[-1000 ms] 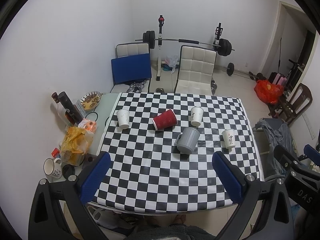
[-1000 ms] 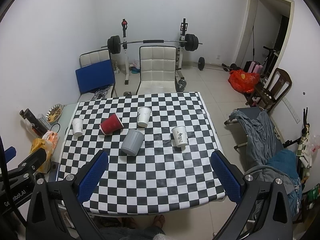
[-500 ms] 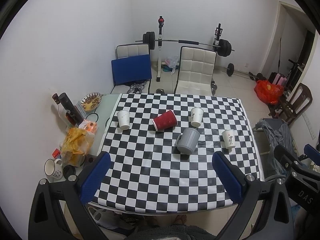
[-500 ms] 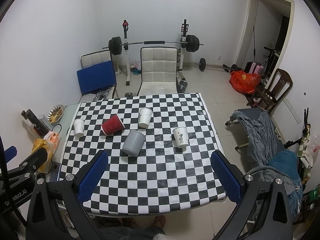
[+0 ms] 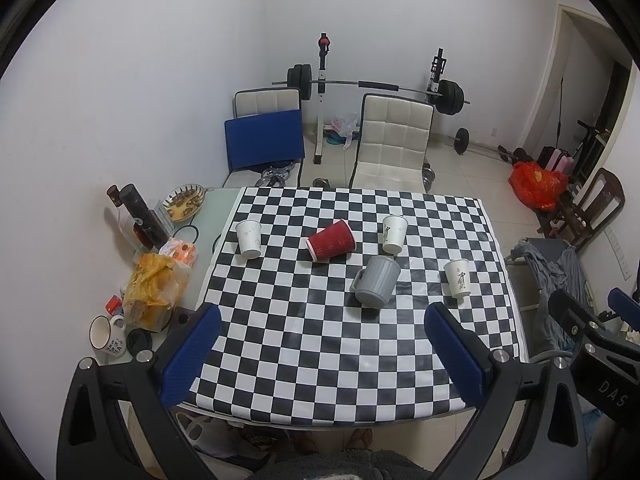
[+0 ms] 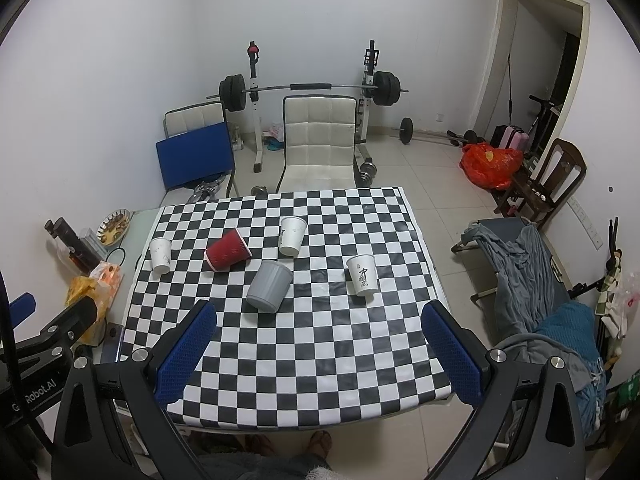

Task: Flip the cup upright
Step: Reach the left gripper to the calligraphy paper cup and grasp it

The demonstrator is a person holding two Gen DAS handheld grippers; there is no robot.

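Note:
A red ribbed paper cup [image 5: 331,240] lies on its side on the checkered table [image 5: 320,360], also in the right wrist view [image 6: 227,249]. A grey mug [image 5: 376,281] stands upright near it [image 6: 269,286]. Three white paper cups stand upright: left [image 5: 248,239], middle [image 5: 393,234], right [image 5: 458,278]. My left gripper [image 5: 320,344] is open and empty, high above the table's near edge. My right gripper [image 6: 318,342] is open and empty too, at similar height.
A side table on the left holds an orange snack bag [image 5: 154,292], a white mug [image 5: 105,336], dark bottles [image 5: 140,216] and a plate [image 5: 185,202]. Two chairs [image 5: 392,140] and a barbell rack stand behind. A cot with clothes [image 6: 536,280] is at the right.
Both views have shifted very slightly; the cups have not moved and both grippers stay open.

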